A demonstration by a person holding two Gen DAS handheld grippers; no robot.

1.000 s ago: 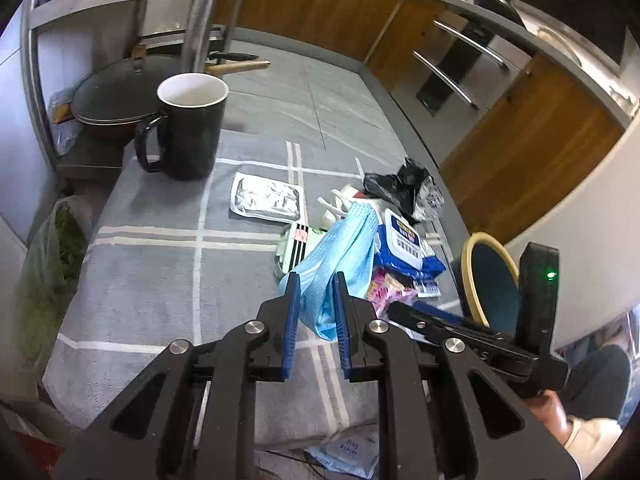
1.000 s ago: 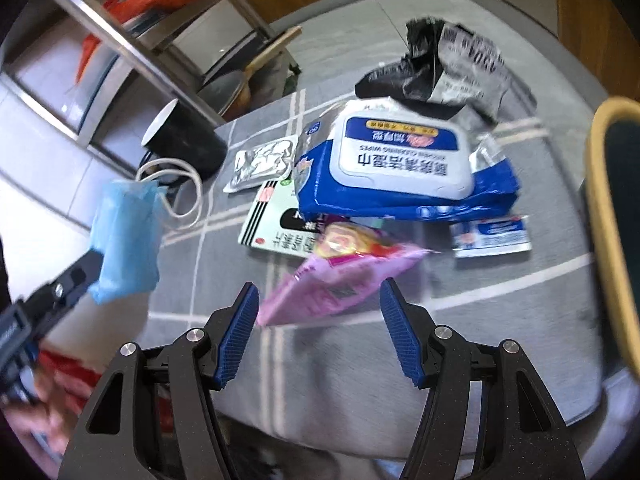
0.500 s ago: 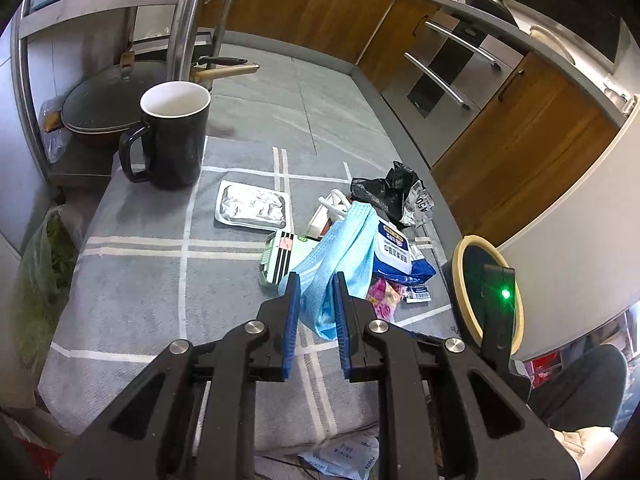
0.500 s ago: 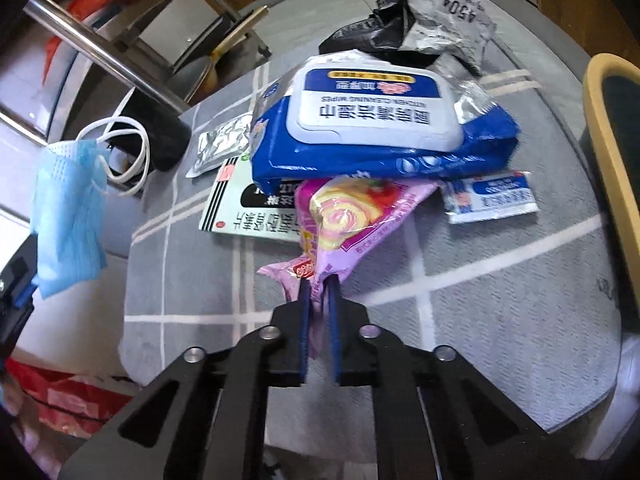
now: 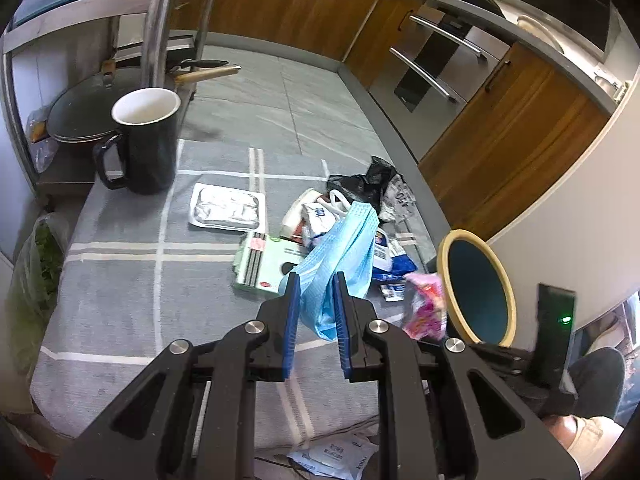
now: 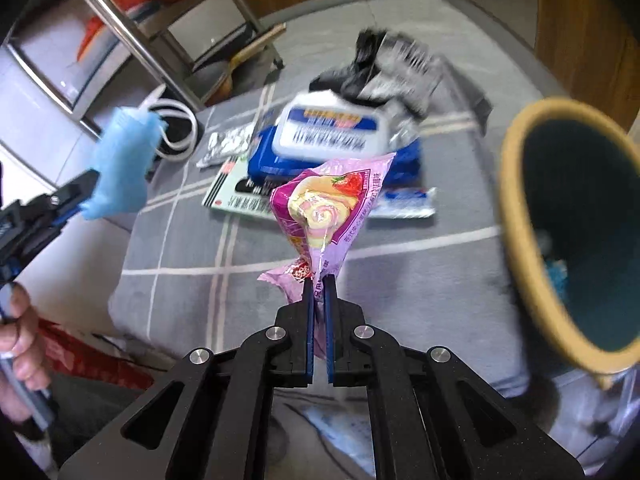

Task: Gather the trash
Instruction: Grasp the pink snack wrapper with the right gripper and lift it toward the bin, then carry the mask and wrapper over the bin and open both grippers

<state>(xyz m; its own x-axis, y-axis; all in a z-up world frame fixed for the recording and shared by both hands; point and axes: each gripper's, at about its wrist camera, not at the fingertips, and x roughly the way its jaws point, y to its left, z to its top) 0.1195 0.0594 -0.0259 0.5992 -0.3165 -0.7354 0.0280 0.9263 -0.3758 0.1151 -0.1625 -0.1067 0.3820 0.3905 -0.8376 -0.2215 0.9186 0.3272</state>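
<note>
My left gripper (image 5: pixel 314 280) is shut on a blue face mask (image 5: pixel 340 248) and holds it above the grey table (image 5: pixel 120 280); the mask also shows in the right wrist view (image 6: pixel 122 164). My right gripper (image 6: pixel 319 280) is shut on a pink snack wrapper (image 6: pixel 328 204), lifted off the table; the wrapper also shows in the left wrist view (image 5: pixel 426 306). A teal bin with a yellow rim (image 6: pixel 576 224) stands just right of the wrapper, also in the left wrist view (image 5: pixel 476 288). A blue wet-wipes pack (image 6: pixel 332 136), a crumpled black bag (image 6: pixel 384 64) and a green card (image 5: pixel 264 266) lie on the table.
A black mug (image 5: pixel 142 140) stands at the table's far left, with a foil blister pack (image 5: pixel 228 210) beside it. A small blue sachet (image 6: pixel 406 202) lies near the bin. A steel rack with a pan (image 5: pixel 80 108) is behind the table. Wooden cabinets (image 5: pixel 500 120) line the right.
My right gripper closed on the pink wrapper and lifted it off the table toward the bin. My left gripper still holds the mask, a little higher.
</note>
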